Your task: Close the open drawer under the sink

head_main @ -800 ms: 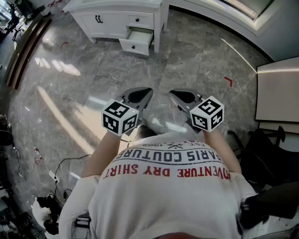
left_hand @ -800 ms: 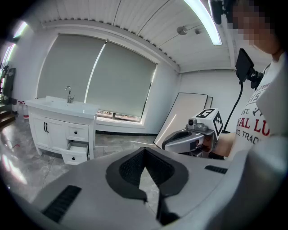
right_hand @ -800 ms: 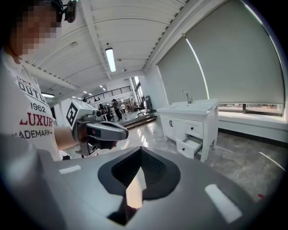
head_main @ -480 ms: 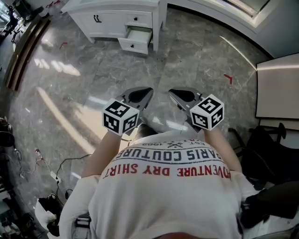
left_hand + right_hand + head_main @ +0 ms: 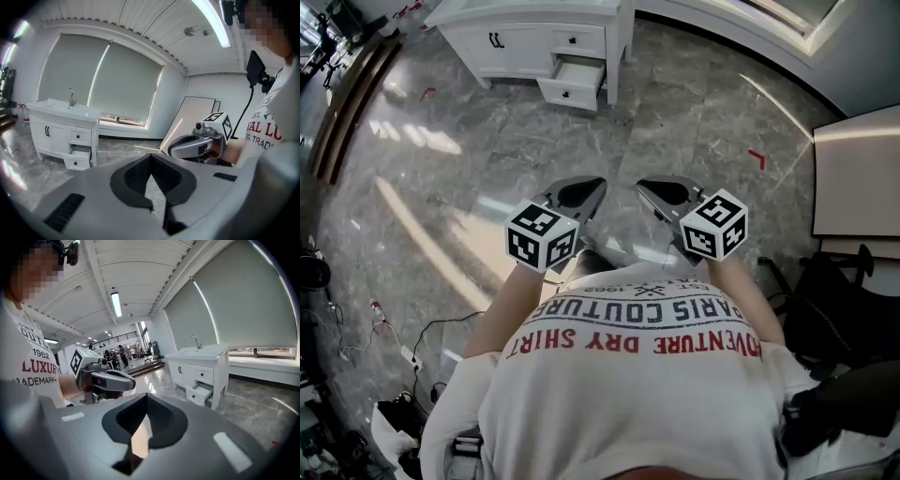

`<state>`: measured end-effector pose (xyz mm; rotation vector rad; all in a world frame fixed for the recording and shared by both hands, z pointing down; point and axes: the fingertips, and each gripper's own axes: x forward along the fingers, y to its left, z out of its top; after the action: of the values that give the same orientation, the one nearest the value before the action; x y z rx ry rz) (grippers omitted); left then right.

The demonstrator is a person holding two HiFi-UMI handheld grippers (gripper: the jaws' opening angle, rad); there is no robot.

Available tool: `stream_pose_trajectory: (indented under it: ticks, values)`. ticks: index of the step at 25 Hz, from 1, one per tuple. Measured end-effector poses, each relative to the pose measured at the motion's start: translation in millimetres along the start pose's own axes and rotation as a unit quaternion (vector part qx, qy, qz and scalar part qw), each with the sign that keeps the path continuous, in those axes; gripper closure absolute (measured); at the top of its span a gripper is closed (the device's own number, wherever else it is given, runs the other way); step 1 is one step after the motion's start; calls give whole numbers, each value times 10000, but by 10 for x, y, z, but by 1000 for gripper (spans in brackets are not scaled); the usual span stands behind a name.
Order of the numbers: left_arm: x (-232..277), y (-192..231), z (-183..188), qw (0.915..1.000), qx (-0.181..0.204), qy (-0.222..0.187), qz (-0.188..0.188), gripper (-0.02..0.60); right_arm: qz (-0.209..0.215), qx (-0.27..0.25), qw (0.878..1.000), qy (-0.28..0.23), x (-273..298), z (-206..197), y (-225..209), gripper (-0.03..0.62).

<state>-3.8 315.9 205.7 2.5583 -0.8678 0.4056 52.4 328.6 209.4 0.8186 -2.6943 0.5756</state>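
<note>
Head view: the person stands on the grey marble floor (image 5: pixel 487 150), well apart from the white vanity (image 5: pixel 525 42) at the top of the frame, with both claws held out in front of the white printed shirt (image 5: pixel 628 394). The open drawer (image 5: pixel 578 77) is the lower one in the vanity's right-hand column, pulled partly out beneath the shut upper drawer (image 5: pixel 577 40) and beside the double doors (image 5: pixel 498 39) with dark handles. Only the drawer's pale inner walls and floor show, and whether anything lies inside cannot be made out from any view. The left claw (image 5: pixel 596 185) and the right claw (image 5: pixel 643 186) point toward the vanity, side by side and apart from each other, each with its marker cube close to the person's body. In the left gripper view the dark pads meet at the tip with only a thin wedge of floor showing between them, and they hold nothing. The right gripper view shows the same: pads together at the tip, nothing gripped. Both gripper views show the sink top with its faucet (image 5: pixel 71 96) above the drawers. A red tape mark (image 5: pixel 757 159) lies on the floor to the right, near a white board (image 5: pixel 858 178), and cables (image 5: pixel 384 328) trail at lower left.
</note>
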Motion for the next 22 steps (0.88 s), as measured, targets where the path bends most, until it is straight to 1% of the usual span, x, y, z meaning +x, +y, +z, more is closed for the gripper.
stream_pose_trajectory:
  ticks: [5, 9, 16, 22]
  values:
    - [-27, 0, 10, 10000, -53, -39, 10, 580, 27, 110, 9999, -113, -2, 26, 33, 592]
    - [-10, -15, 35, 10000, -37, -39, 20, 580, 17, 100, 9999, -133, -10, 42, 17, 592]
    - [25, -74, 42, 9999, 86, 73, 89, 580, 87, 130, 9996, -220, -58, 58, 1, 592]
    - [131, -174, 81, 9999, 84, 85, 53, 580, 116, 150, 9994, -301, -165, 66, -75, 592]
